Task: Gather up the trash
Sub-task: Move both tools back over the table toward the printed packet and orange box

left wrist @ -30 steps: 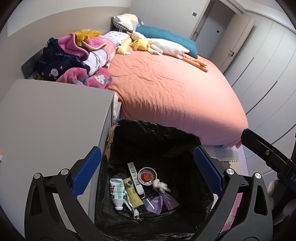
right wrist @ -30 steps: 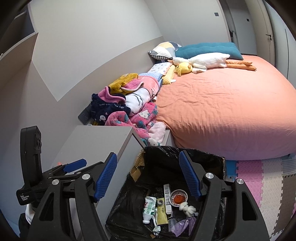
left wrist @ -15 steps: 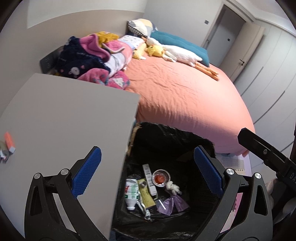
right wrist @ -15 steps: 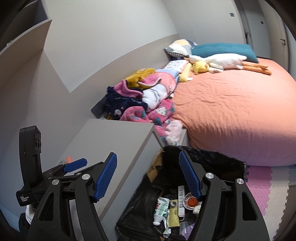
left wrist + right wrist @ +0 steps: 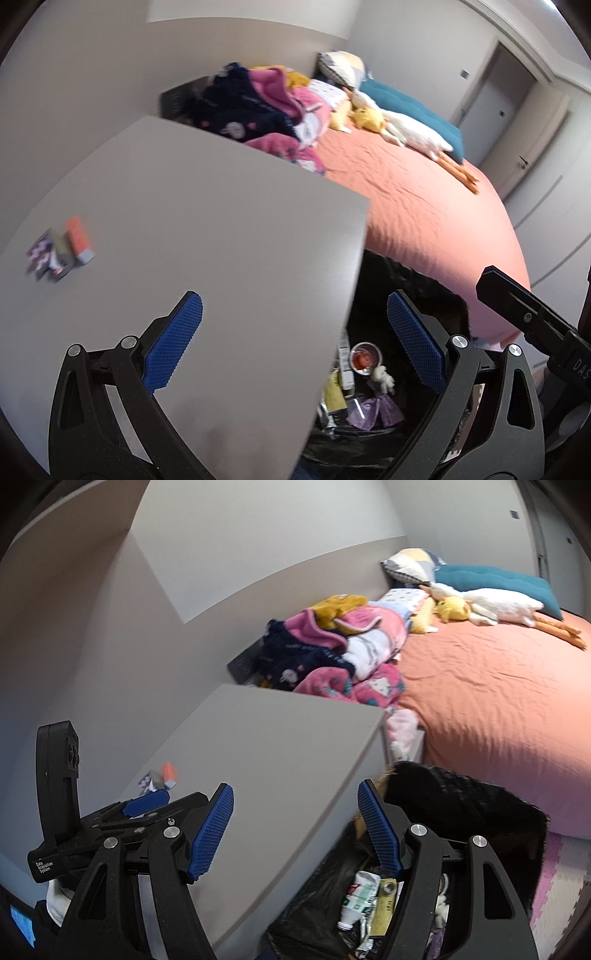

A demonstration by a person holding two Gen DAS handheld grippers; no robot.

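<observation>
Blurred, perhaps boxy trash [image 5: 61,249], matte nightstand [image 5: 207,258]

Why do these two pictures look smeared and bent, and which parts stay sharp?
Left wrist view: motion blur smears the small packets on the grey tabletop, while the left gripper stays crisp. Right wrist view: the bed and bin are softly blurred; the fisheye lens curves the walls in both.

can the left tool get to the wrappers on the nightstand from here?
Probably yes. The left tool is open over the bare nightstand; nothing stands between it and the wrappers at the far left.
</observation>
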